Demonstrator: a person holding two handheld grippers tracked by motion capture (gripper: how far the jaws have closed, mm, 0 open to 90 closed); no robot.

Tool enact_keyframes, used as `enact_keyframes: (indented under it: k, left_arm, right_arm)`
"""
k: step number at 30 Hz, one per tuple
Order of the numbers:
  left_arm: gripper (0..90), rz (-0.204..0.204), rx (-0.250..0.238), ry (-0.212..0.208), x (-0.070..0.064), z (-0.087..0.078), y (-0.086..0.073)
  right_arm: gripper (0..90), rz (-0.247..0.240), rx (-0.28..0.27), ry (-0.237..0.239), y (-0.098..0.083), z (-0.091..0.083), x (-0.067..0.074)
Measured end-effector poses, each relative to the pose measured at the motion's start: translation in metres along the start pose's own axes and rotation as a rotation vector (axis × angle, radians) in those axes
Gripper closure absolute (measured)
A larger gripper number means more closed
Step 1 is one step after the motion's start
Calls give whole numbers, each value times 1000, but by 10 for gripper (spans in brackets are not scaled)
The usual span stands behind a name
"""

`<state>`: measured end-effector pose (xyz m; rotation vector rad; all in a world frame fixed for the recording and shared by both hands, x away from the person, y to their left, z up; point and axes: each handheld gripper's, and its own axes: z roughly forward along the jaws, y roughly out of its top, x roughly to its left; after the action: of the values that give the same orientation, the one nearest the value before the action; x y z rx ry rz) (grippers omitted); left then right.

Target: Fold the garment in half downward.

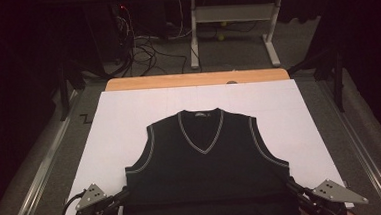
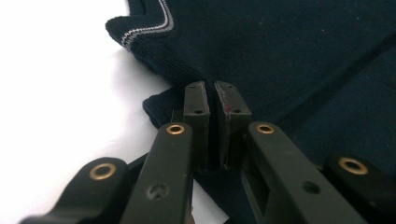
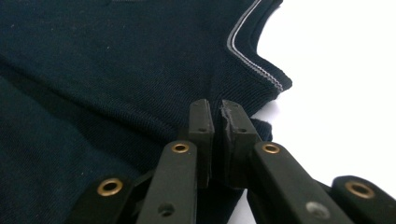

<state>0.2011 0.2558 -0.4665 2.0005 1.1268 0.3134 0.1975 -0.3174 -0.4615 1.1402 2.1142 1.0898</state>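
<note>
Left gripper point(image 2: 215, 100): pinching my sweater vest point(image 1: 207, 171) at its folded hem edge.
Right gripper point(image 3: 217, 116): pinching the opposite edge.
Vest: spread ahead between my jaws.
Risk: thin grip, knit may slip, skewing the fold.

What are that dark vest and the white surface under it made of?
The vest looks like a fine knit, perhaps wool or cotton: ribbed stitches show along its edges in the gripper views, matte, with pale striped trim. The white sheet looks like smooth matte paper or board; which one I cannot tell.
</note>
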Motion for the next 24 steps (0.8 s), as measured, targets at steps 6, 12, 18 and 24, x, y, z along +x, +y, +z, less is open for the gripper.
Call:
enact_keyframes:
  k: [6,12,18,24]
  left_arm:
    - [553,-13,-21,10,4,3,1]
    - [335,5,-78,57,7,7,4]
    - [165,-28,-98,70,14,14,7]
    - [8,-44,-84,50,18,26,17]
  right_arm:
    - [532,58,-41,-24,-1,1,-6]
    - [357,75,-70,-17,-3,7,-8]
    - [208,90,-99,3,-4,13,-10]
    - [42,112,-105,-19,4,22,-15]
